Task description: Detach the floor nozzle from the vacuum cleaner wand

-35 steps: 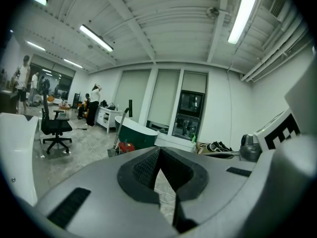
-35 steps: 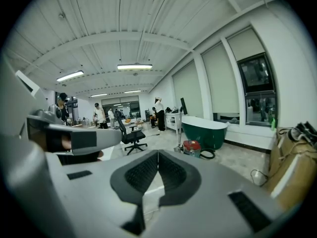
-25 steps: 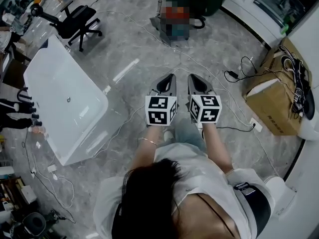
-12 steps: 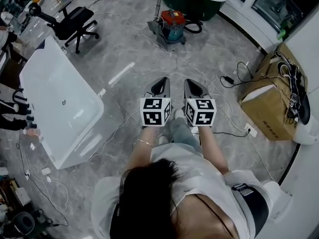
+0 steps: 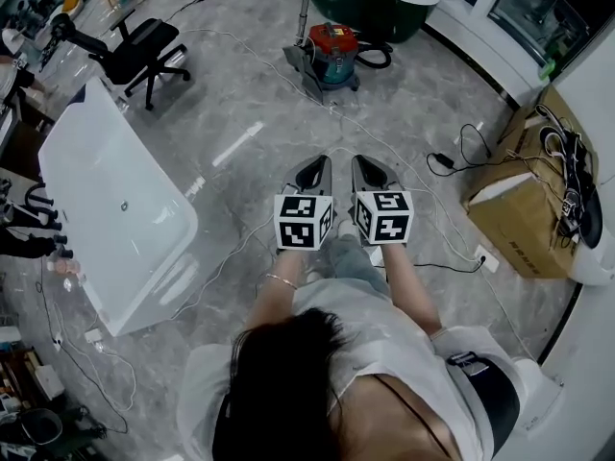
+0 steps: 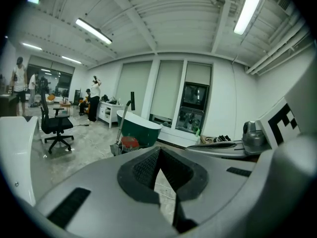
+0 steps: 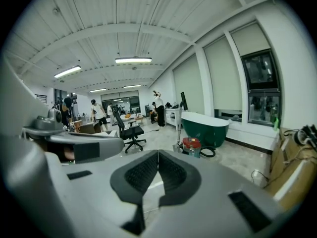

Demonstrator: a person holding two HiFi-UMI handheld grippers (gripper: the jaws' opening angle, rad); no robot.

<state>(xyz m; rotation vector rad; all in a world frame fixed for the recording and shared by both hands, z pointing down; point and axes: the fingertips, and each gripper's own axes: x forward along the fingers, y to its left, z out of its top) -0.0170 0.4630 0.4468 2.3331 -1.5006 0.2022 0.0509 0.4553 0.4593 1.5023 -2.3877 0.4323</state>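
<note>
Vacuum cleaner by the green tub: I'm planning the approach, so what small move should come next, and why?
Probably step forward, carrying both tools toward the vacuum cleaner. It stands well away across the floor, while the left tool and right tool are shut, empty and side by side.
</note>
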